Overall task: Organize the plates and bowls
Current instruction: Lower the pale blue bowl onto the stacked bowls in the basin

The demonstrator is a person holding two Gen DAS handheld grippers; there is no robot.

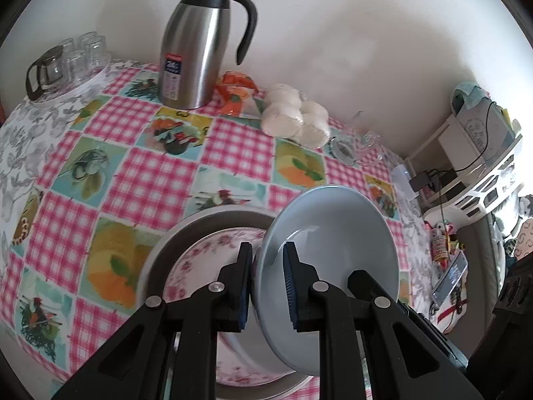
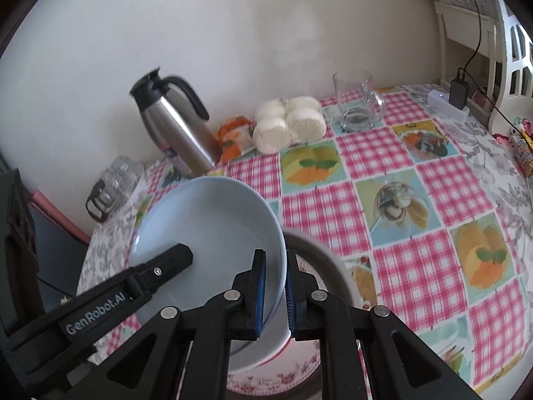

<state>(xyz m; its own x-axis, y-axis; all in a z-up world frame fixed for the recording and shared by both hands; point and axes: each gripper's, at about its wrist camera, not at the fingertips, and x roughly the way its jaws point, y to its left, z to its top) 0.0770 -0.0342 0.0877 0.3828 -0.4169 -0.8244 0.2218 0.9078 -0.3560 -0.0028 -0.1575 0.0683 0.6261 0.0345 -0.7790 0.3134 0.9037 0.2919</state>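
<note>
A pale blue bowl (image 1: 328, 233) is held tilted above a stack near the table's front edge. My left gripper (image 1: 266, 286) is shut on its left rim. My right gripper (image 2: 275, 296) is shut on its right rim; the bowl (image 2: 213, 216) fills the left of the right wrist view, where a left gripper finger (image 2: 160, 266) also shows. Below it sits a pink floral plate (image 1: 206, 260) inside a grey rimmed dish (image 1: 213, 221). The floral plate (image 2: 276, 376) and grey dish (image 2: 319, 260) show under the bowl in the right wrist view.
A steel thermos jug (image 1: 196, 50), a bag of white buns (image 1: 293, 116), an orange packet (image 1: 236, 93) and a glass mug (image 2: 358, 103) stand along the wall. Upturned glasses (image 1: 76, 56) sit at the far left. A white chair (image 1: 489, 193) stands right of the table.
</note>
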